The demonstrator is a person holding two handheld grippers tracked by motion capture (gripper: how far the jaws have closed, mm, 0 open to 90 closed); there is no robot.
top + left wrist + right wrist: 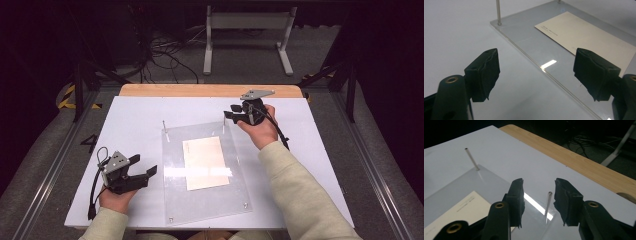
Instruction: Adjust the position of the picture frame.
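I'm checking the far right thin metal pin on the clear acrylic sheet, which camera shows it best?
The right gripper view: the thin metal pin stands large between the open right claw, untouched. The high view shows it tiny; in the left gripper view I can't pick it out.

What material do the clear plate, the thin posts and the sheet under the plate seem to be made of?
Clear plate: probably acrylic; transparent, glossy, with a light reflection.
Thin posts: likely metal; silvery and shiny.
Sheet: looks like matte cream paper or card with small print.
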